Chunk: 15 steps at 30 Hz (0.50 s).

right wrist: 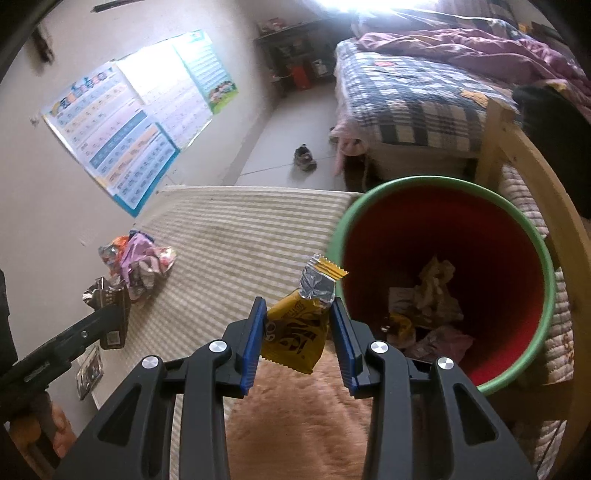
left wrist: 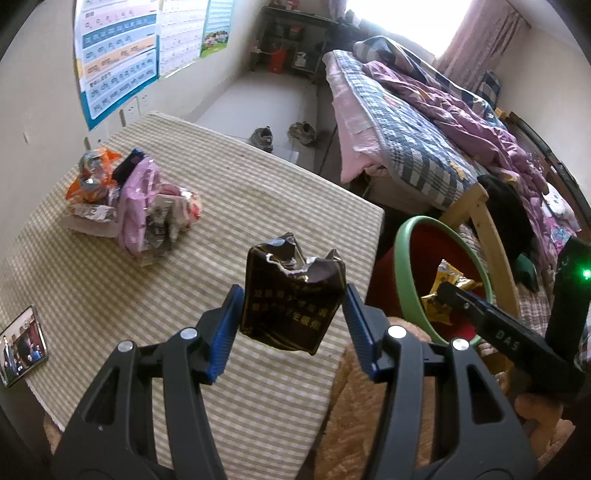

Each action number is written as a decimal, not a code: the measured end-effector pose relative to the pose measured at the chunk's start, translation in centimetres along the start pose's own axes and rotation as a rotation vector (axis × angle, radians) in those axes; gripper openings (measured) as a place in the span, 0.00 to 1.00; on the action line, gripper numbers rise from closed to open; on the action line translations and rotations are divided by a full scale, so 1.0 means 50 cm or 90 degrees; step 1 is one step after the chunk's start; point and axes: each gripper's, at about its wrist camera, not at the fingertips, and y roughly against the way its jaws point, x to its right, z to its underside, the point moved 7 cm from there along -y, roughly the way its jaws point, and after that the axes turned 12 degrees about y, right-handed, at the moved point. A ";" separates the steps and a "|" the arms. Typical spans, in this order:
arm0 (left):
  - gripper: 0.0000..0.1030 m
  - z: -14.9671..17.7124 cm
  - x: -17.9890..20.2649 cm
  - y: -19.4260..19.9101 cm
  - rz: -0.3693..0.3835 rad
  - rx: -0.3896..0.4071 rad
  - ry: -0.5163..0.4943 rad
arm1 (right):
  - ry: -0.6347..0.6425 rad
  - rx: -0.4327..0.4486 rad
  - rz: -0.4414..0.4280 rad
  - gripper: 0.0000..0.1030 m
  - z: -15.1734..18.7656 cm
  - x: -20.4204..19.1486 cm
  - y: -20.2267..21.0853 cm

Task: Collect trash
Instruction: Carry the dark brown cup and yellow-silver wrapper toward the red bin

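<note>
Table (left wrist: 221,206) covered with a beige striped cloth, set against a pale wall. Posters (left wrist: 118,62) hang on that wall. Grey floor beyond, two shoes (left wrist: 282,136) on it near the bed. Bed (left wrist: 406,140) on the right with a plaid quilt and a purple blanket bunched on top, pink curtain (left wrist: 480,40) by a blown-out window. Dark shelf unit (left wrist: 291,33) at the far end, contents too small to read.

Left gripper (left wrist: 291,310) clamped on a black wrapper (left wrist: 291,295), torn at the top, held above the table's near part. Right gripper (right wrist: 299,328) clamped on a yellow wrapper (right wrist: 295,336) with a silver foil end, held just beside the bin rim, over a tan fuzzy surface (right wrist: 295,417); can't tell what that is.

Bin (right wrist: 532,251): red, green rim, just off the table's right edge, next to a wooden frame (left wrist: 491,236). Crumpled paper and wrappers lie in its bottom, details unclear.

Wrapper pile (left wrist: 140,199) on the table's far left, pink, orange and foil pieces mixed; count not clear. Phone (left wrist: 22,343) at the table's left edge, screen lit, partly cut off by the fisheye edge.

Left view catches the right gripper over the bin, the bin partly hidden behind it. Right view shows the left gripper at the left border with the black wrapper, a hand (right wrist: 48,424) partly visible at the bottom left, blurred. Green light (left wrist: 586,274) on the dark device at the left view's right edge.
</note>
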 end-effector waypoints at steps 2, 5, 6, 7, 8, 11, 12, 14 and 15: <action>0.51 0.002 0.014 -0.004 0.004 -0.002 -0.008 | -0.005 0.002 0.005 0.35 0.001 0.010 0.003; 0.51 0.006 0.034 -0.013 0.011 -0.010 -0.019 | -0.013 0.001 0.009 0.35 0.003 0.028 0.005; 0.51 0.008 0.040 -0.016 0.012 -0.012 -0.022 | -0.018 0.001 0.011 0.35 0.004 0.035 0.006; 0.51 0.010 0.042 -0.018 0.013 -0.014 -0.024 | -0.022 0.001 0.012 0.35 0.005 0.041 0.008; 0.51 0.014 0.047 -0.022 0.013 -0.017 -0.027 | -0.025 0.001 0.014 0.35 0.007 0.046 0.009; 0.51 0.020 0.053 -0.029 0.014 -0.025 -0.029 | -0.031 0.000 0.019 0.35 0.011 0.059 0.010; 0.51 0.021 0.056 -0.031 0.014 -0.027 -0.032 | -0.036 -0.002 0.021 0.35 0.013 0.066 0.010; 0.51 0.021 0.060 -0.036 0.014 -0.030 -0.039 | -0.044 -0.003 0.024 0.35 0.015 0.076 0.009; 0.51 0.021 0.065 -0.039 0.015 -0.032 -0.042 | -0.047 -0.003 0.025 0.35 0.015 0.081 0.009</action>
